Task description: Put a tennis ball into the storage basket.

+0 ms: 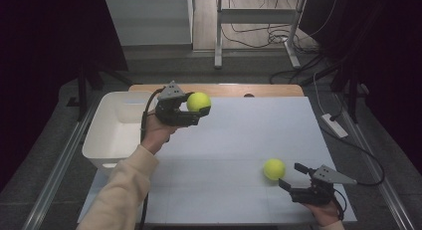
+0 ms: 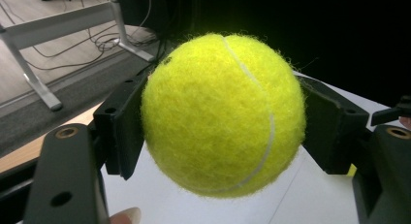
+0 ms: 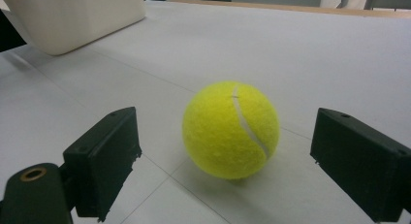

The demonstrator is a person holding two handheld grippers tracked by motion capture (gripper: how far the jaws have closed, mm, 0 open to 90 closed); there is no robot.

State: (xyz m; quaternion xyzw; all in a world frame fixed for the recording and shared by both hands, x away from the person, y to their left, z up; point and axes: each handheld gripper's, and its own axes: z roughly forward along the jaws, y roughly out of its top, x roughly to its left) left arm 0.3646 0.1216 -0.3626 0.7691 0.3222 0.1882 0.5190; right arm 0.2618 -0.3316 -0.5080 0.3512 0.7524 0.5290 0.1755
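My left gripper [image 1: 198,112] is clamping a fuzzy yellow-green tennis ball [image 2: 224,115] between its fingers — white seam curving down its face — above the white surface [image 1: 239,135], near the white bin [image 1: 107,135]. My right gripper's [image 1: 292,176] fingers are standing wide around a second ball [image 3: 231,129] resting on the surface, touching neither side.

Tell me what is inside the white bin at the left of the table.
In the high view the white bin shows a bare white floor and walls, with nothing lying in it. The left claw, shut on a tennis ball, covers part of its right rim, so that corner is hidden.
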